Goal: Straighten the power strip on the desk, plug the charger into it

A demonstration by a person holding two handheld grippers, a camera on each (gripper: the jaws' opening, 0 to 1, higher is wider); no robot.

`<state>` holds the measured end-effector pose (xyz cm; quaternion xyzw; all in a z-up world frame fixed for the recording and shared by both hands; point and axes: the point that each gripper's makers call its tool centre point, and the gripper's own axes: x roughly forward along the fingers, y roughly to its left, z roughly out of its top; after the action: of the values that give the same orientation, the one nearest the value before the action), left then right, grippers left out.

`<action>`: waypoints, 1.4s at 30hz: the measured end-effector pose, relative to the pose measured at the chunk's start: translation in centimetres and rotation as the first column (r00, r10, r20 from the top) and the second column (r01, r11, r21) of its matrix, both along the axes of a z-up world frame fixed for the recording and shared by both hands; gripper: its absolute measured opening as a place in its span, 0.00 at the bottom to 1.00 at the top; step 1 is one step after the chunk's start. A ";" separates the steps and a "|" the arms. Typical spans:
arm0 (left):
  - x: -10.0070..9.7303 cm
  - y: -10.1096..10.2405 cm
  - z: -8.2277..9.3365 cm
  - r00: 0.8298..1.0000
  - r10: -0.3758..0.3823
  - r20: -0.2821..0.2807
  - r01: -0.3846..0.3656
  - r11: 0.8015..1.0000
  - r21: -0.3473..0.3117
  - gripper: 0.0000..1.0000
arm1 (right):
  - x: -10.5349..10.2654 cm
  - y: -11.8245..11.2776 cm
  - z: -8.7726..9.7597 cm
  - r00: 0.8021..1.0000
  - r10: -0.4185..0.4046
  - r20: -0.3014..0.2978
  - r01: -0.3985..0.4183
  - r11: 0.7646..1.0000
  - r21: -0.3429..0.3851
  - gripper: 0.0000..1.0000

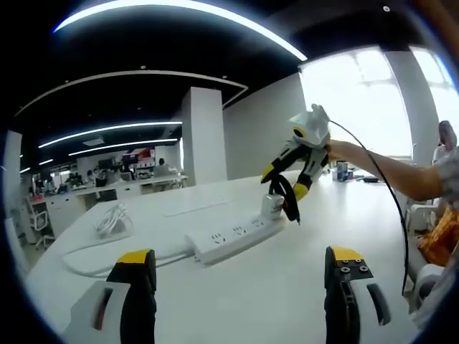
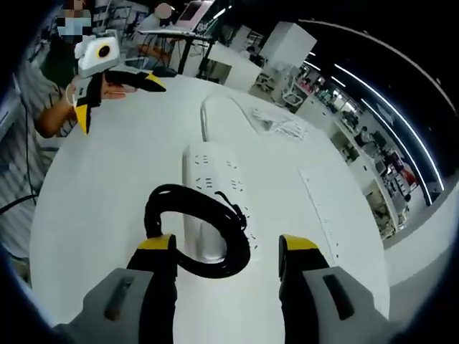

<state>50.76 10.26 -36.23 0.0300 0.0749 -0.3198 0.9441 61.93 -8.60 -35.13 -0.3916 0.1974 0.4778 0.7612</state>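
Left gripper (image 1: 240,276), bottom of the left gripper view, gapes wide and empty. At centre lies the white power strip (image 1: 231,237); right of it, the right gripper (image 1: 290,197), jaws spread, hovers over the charger (image 1: 272,206) with its black cable (image 2: 204,233).

Loose white cable bundle (image 1: 112,219) on desk

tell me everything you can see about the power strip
The long white plastic power strip lies flat on the white desk, several socket groups facing up. Its white cable curves away from one end. At the other end stands a white charger, with a coiled black cord draped there.
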 end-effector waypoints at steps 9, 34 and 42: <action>0.0 -0.4 -0.2 1.000 -0.006 -0.004 0.006 1.000 0.004 0.99 | -0.3 -1.6 1.2 0.999 -0.030 0.015 0.028 0.994 0.103 0.57; 0.3 0.6 0.2 1.000 -0.006 0.000 0.006 1.000 0.017 0.99 | -4.5 -2.7 5.2 0.985 -0.170 0.036 0.122 0.821 0.557 0.84; -0.1 1.0 1.0 1.000 -0.006 0.003 0.006 1.000 0.024 0.99 | -6.6 -2.6 6.0 0.974 -0.222 0.038 0.156 0.785 0.599 0.96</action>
<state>50.64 11.24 -35.27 0.0421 0.0771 -0.3215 0.9428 55.37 -11.16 -29.09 -0.1375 0.0358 0.4153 0.8985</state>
